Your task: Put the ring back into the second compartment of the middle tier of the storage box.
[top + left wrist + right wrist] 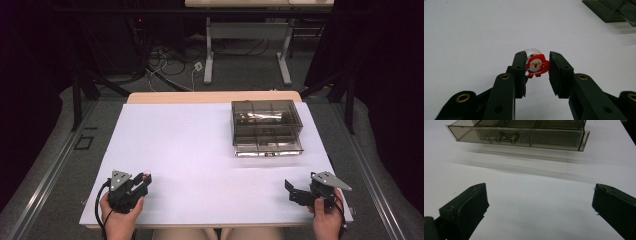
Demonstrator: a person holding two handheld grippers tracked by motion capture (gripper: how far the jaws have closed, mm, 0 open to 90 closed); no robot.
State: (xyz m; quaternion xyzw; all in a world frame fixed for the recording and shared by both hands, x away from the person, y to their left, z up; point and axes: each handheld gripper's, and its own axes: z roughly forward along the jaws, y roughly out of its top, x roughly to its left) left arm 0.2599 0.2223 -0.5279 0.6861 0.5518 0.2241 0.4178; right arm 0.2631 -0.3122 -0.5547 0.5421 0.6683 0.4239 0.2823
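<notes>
You have the Santa ring (pixel 537 65) gripped between the jaws of the left gripper (pixel 141 181), near the front left corner of the table (pixel 190 150), so the step now is to carry it across to the drawer box (pixel 266 128) at the far right side. Keep the squeeze steady and do not press harder, because the grip looks to be on the flat figure and it sits closer to one pad than the other; I think it can twist or slip out if you swing quickly. Move slowly, keep the jaws pointing a little down, and come over the open drawer (pixel 519 137) from above before you let go. The right gripper (pixel 295 192) rests near the front right corner with its jaws spread wide and nothing between them; you may use it to hold the box still. The ring is small: a red and white Santa figure with a pale face, mounted on a clear plastic band (pixel 532 50) that shows behind the figure.
</notes>
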